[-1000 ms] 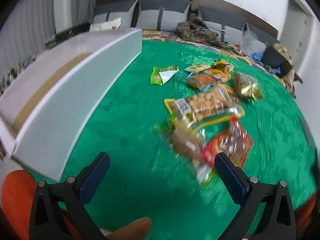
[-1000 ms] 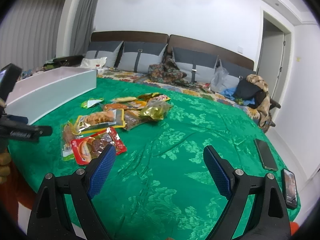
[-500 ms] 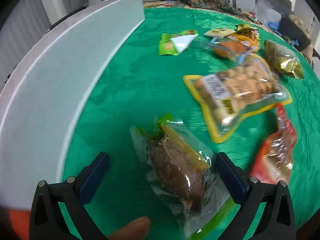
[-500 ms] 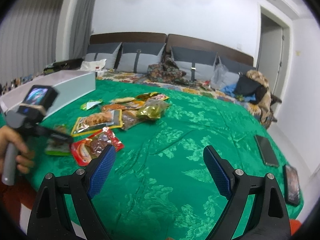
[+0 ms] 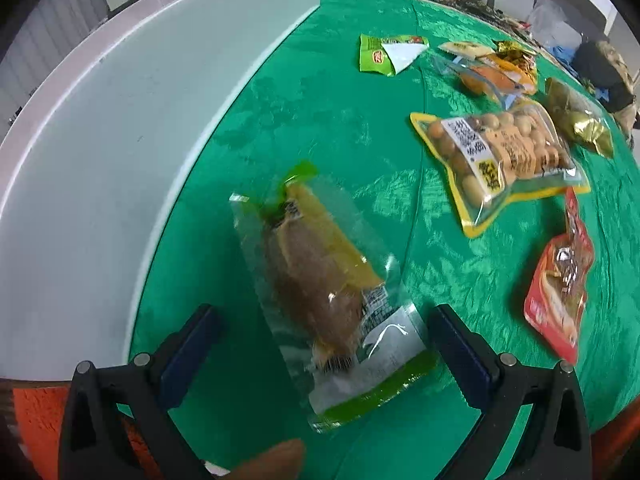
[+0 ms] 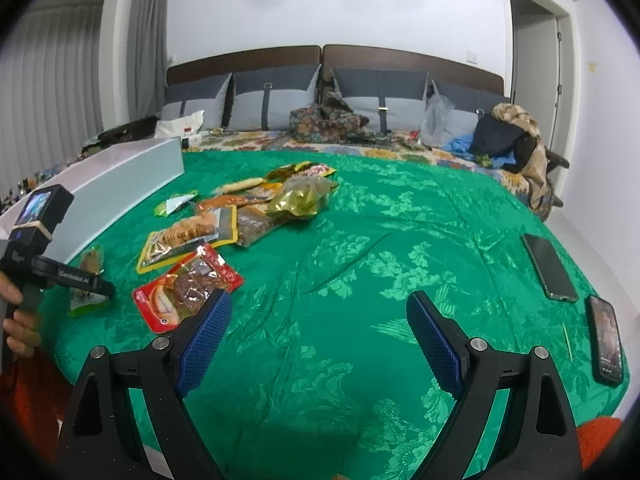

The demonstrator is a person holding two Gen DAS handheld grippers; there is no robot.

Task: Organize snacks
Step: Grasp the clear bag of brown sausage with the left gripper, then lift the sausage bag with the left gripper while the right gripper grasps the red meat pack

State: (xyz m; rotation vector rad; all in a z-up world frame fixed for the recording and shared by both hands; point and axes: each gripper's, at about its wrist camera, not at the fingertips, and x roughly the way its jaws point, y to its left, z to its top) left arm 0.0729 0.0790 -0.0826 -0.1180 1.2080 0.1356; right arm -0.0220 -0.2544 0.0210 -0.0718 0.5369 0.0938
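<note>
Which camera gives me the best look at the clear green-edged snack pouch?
Left wrist: the pouch lies whole between the left gripper's open jaws. Right wrist shows only slivers of it behind that gripper.

We are seeing the white box running out past the left edge of the left wrist view, its inside hidden. The clear pouch is looking smeared, its label print unreadable. In the right wrist view, the left gripper is covering most of that pouch, and the person's hand is getting cut off at the left edge.
</note>
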